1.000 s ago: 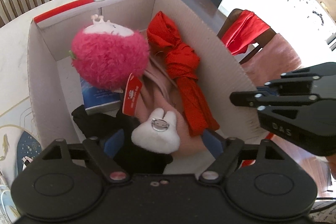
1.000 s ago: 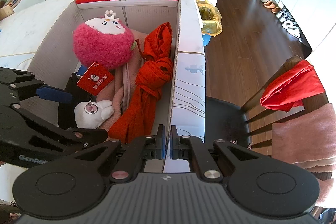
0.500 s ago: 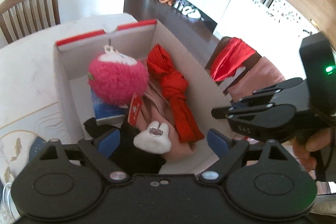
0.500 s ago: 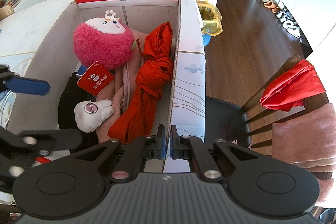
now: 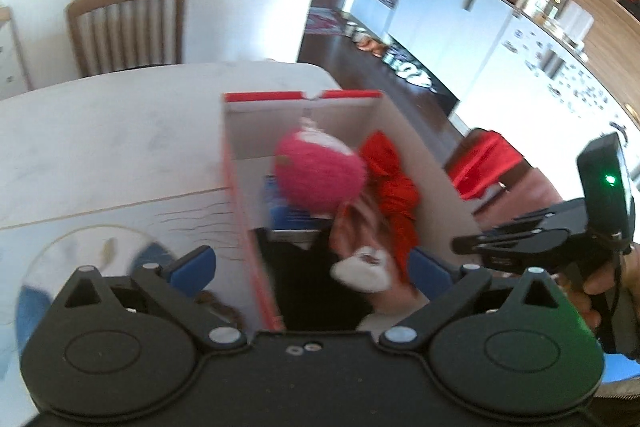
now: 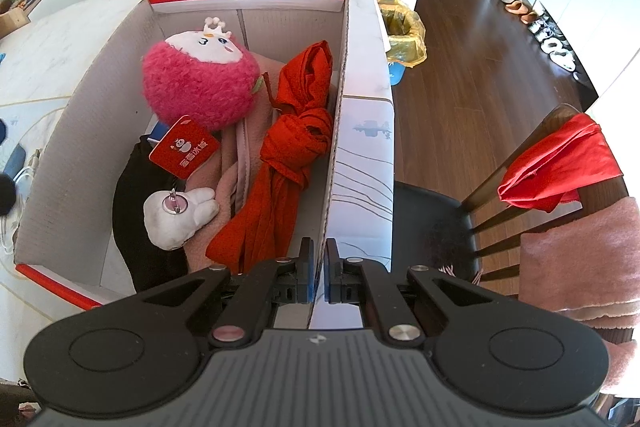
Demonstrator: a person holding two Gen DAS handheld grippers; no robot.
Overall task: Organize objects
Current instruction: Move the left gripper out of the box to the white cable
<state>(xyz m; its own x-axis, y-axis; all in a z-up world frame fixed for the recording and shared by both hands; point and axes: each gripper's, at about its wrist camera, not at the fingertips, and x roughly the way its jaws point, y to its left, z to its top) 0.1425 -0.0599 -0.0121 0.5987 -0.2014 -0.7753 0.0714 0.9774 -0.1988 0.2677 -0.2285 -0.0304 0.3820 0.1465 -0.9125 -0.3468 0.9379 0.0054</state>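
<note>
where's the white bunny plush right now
In the right wrist view, the white bunny plush lies in the cardboard box, between black cloth and pink fabric.

Bright daylight fills both fisheye views, bending the edges; the left wrist view is smeared, perhaps by motion, the right sharp.

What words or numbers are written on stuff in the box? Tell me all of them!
Red tag on the pink plush toy: white Chinese characters under a small picture, too small to read for sure.
Plush toy's white face: a "3"-shaped mark, probably a winking eye, not a number.
Right gripper, side marking: blurred, unreadable.
Cardboard box: only line drawings, no words.
</note>
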